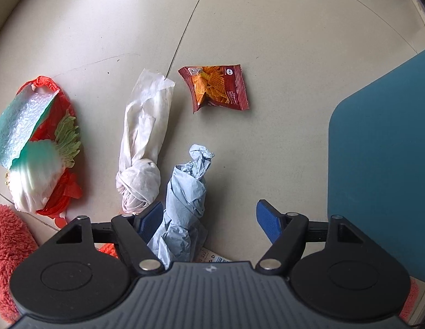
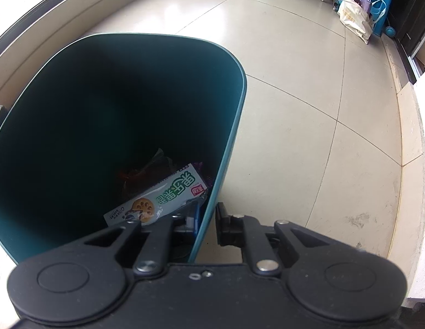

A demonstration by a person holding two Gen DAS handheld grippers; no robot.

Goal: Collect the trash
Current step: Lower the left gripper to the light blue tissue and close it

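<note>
Blue crumpled paper [image 1: 186, 192] lies on the floor [image 1: 267, 41], right under my left gripper [image 1: 212, 220]. Fingers apart: the left pad [image 1: 149, 219] is beside or just touching the paper's edge, I cannot tell which; the other pad stands clear over bare tile. Not gripped yet.

Just beside it, a knotted white tissue [image 1: 144, 148]. Beyond that, a red snack packet [image 1: 215, 87], lying flat. Further off to the left, a red plastic bag [image 1: 56, 148] with bubble wrap and green scraps heaped on it. An orange fuzzy thing [image 1: 8, 244] sits at the frame edge; unclear whether it counts as trash.

My right gripper [image 2: 207, 223] is clamped on the rim of the teal bin [image 2: 231, 126], one finger inside, one outside, steadying it.

Progress: inside the bin I see a white-and-green wrapper [image 2: 160, 197] and darker scraps below it, so some is collected. At least four pieces remain on the floor. My guess is the blue paper is next.
</note>
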